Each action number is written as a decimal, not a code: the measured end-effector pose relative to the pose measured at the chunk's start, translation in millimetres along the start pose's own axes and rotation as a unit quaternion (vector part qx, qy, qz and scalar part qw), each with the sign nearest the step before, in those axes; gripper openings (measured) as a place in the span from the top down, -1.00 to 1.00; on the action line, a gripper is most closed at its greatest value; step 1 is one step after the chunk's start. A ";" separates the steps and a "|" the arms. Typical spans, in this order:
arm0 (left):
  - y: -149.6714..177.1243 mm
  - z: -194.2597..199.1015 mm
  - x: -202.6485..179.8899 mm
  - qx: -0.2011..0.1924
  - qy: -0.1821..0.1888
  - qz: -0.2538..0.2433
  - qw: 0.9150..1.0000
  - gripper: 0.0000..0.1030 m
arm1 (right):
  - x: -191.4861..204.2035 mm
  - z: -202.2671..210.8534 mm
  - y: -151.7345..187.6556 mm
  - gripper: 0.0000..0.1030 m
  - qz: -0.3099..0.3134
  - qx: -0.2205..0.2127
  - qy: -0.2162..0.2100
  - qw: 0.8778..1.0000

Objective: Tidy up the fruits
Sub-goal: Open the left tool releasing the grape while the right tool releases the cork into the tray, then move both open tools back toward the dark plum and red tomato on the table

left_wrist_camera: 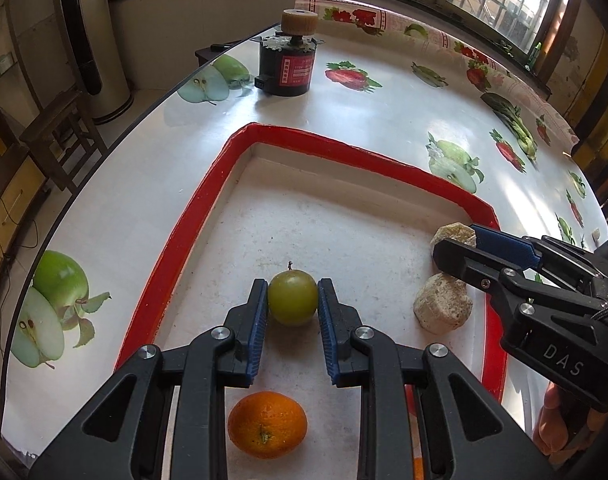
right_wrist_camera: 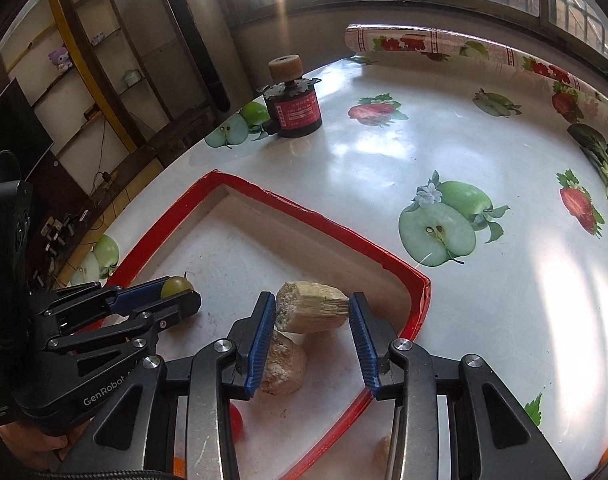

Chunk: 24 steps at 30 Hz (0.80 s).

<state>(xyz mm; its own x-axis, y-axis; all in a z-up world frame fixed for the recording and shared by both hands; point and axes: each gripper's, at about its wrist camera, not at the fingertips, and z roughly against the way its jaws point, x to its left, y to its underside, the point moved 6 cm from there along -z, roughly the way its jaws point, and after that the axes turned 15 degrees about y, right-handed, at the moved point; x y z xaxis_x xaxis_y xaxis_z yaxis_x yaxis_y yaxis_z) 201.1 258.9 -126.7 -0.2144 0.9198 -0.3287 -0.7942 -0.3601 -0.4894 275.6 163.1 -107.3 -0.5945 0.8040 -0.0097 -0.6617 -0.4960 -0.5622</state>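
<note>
Black grippers read "DAS" and "GenRobot". A red-rimmed tray (left_wrist_camera: 176,236) holds an orange (left_wrist_camera: 267,424) at its near edge. Mid-tray, the left gripper (left_wrist_camera: 293,300) clamps a green fruit (left_wrist_camera: 293,298); by the right rim, the right gripper (right_wrist_camera: 310,312) clamps a pale chunk (right_wrist_camera: 310,308) above another chunk (right_wrist_camera: 284,364).

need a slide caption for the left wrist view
Left gripper closed on a green fruit inside the red-rimmed tray, an orange lying nearer the camera.
</note>
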 end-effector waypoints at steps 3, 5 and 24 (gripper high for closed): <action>1.9 1.8 -1.6 0.001 -0.007 0.001 1.000 0.44 | -1.2 1.1 1.4 0.19 -0.003 0.004 -0.004 1.000; 3.6 6.4 -2.6 -0.006 -0.015 0.000 1.000 0.10 | -2.6 4.4 2.7 0.19 -0.007 0.003 -0.009 1.000; 36.7 55.3 -50.9 -0.049 0.000 -0.026 0.998 -0.04 | -55.2 88.3 63.9 0.10 -0.053 -0.029 -0.016 0.998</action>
<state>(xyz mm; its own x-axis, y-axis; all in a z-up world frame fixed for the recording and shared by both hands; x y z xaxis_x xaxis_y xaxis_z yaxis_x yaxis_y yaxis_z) 151.4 207.4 -83.3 -0.1740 0.9380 -0.2997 -0.7446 -0.3245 -0.5834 225.7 58.0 -69.7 -0.5367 0.8402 0.0780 -0.6951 -0.3878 -0.6054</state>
